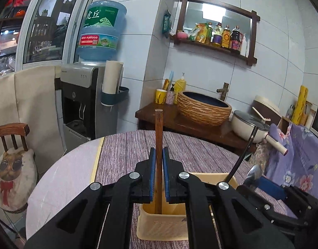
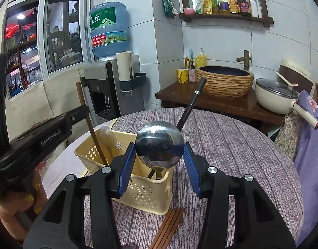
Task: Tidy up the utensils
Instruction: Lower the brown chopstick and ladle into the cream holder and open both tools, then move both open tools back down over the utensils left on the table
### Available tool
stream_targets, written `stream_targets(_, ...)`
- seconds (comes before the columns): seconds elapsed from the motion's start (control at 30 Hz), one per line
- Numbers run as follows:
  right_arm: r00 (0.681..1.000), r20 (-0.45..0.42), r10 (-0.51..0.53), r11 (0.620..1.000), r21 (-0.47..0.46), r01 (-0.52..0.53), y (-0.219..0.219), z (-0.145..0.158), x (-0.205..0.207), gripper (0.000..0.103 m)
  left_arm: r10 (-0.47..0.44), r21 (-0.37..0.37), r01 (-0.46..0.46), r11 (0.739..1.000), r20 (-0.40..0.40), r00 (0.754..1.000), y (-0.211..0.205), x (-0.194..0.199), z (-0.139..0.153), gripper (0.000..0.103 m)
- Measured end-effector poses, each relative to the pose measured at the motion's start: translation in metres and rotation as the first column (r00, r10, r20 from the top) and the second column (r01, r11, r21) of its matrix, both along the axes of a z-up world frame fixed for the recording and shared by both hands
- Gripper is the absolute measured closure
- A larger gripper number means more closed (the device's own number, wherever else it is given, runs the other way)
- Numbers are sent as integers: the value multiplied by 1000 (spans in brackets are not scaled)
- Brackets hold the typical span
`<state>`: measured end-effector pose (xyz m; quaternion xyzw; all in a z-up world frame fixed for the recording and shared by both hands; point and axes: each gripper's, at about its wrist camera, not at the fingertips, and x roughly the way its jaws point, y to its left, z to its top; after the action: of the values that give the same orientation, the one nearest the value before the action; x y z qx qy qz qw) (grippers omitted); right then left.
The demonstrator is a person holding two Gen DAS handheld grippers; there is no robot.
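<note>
My left gripper point(image 1: 158, 154) is shut on a brown wooden handle point(image 1: 158, 137) that stands upright, its lower end inside the cream perforated basket point(image 1: 163, 226). In the right wrist view that handle point(image 2: 92, 128) slants down into the basket point(image 2: 146, 188), beside a pale spoon point(image 2: 106, 136). My right gripper point(image 2: 160, 161) is shut on the bowl of a steel ladle point(image 2: 159, 143), just above the basket's near right corner. Both blue pads press the bowl's sides, and the black handle points up and away. Brown chopsticks point(image 2: 169, 226) lie on the cloth in front of the basket.
The basket stands on a round table with a purple striped cloth point(image 2: 231, 145). Behind it are a water dispenser point(image 2: 111, 78), a dark wooden stand with a woven basin point(image 2: 224, 81) and a cream pot point(image 2: 277, 95). A chair with a cat cushion point(image 1: 11, 170) is left.
</note>
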<state>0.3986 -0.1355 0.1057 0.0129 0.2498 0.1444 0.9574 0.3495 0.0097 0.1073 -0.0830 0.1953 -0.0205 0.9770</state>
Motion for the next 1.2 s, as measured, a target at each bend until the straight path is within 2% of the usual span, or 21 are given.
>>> stream_targets(0.1,1000,9,12,1000,-6,-12,0,0,-3,54,-20,10,20,1000,6,1000,0,-5,0,95)
stream_targets(0.13,1000,21,12,1000,-5,-12,-1,1,-5,44,-29,7,29,1000,7,1000,0,-8,1,95)
stream_targets(0.2,998,56,-9,1000,-3,9,-5,3,-12,34,-30,-3,30,1000,12,999,2,-15,3,89)
stream_targets(0.23,997,69,-14,1000,-2,14,-7,4,-17,34,-32,-11,32,999,14,999,3,-18,3,76)
stream_targets(0.27,997,75,-12,1000,-5,12,-9,5,-22,34,-38,-33,39,999,23,999,7,-26,5,58)
stream_targets(0.33,997,80,-7,1000,-2,7,-13,6,-32,34,-41,-73,45,996,51,998,11,-42,5,40)
stream_targets(0.4,996,84,0,1000,2,0,-19,5,-45,31,-36,-68,40,997,59,998,13,-61,4,34)
stream_targets(0.47,996,88,-10,1000,-1,10,-24,0,-59,28,-29,-37,31,999,35,999,11,-78,-2,27)
stream_targets(0.57,999,39,-10,1000,-11,10,-31,-16,-79,25,-22,-29,21,999,-14,1000,8,-100,-17,19)
stream_targets(0.7,997,-76,-16,999,-29,14,-34,-47,-97,24,-26,-12,25,1000,-101,995,4,-118,-44,17)
stream_targets(0.87,977,-203,-61,995,-85,45,-36,-87,-114,24,-11,-7,9,1000,-212,977,4,-133,-78,17)
stream_targets(1.0,963,-256,-79,993,-105,53,-36,-112,-128,24,27,24,-22,999,-253,967,7,-144,-94,17)
stream_targets(1.2,947,-316,-65,990,-138,22,-27,-139,-144,24,37,-11,-42,999,-320,947,17,-156,-117,17)
